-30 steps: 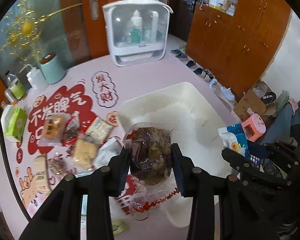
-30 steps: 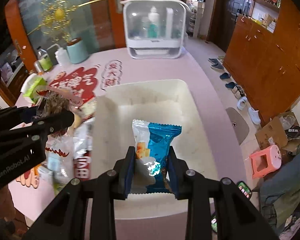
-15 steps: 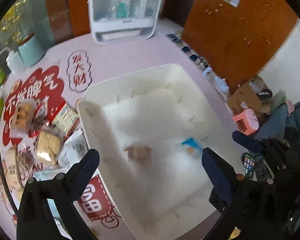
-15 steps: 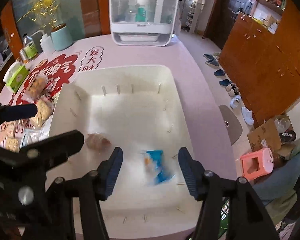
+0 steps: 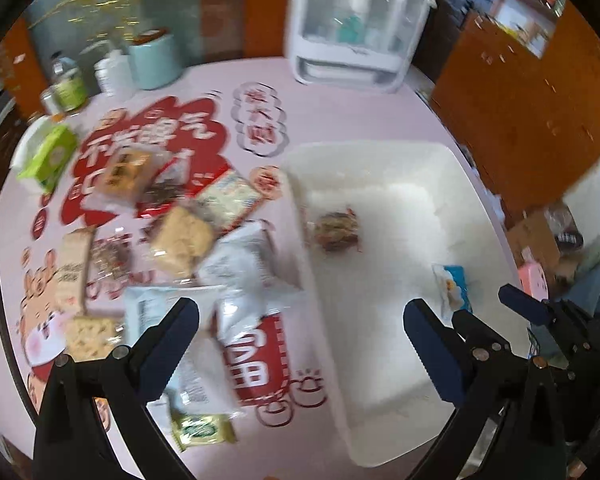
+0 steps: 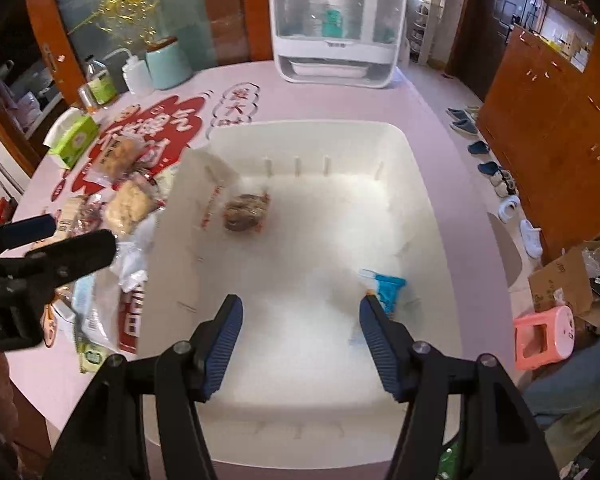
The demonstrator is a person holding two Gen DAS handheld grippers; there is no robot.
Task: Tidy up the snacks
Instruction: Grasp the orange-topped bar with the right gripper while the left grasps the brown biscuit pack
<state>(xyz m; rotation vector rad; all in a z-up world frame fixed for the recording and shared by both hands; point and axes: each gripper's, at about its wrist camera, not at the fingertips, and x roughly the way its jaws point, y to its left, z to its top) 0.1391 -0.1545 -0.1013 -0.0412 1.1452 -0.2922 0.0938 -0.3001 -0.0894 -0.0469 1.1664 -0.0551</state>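
1. Your left gripper [image 5: 300,344] is spread full wide and holds nothing; it hangs over the loose snack packets [image 5: 188,236] and the white bin [image 6: 432,208] wall.
2. Your right gripper [image 6: 300,340] jaws are parted and empty above the bin floor.
3. The brown snack bag [image 6: 246,212] and blue packet [image 6: 384,286] lie apart inside the bin, touching neither gripper.

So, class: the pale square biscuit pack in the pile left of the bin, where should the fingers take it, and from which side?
Come from above with the open left gripper and pinch the biscuit pack across two opposite edges. It appears to lie flat on top of the pile beside the white bin, so its edges look reachable.
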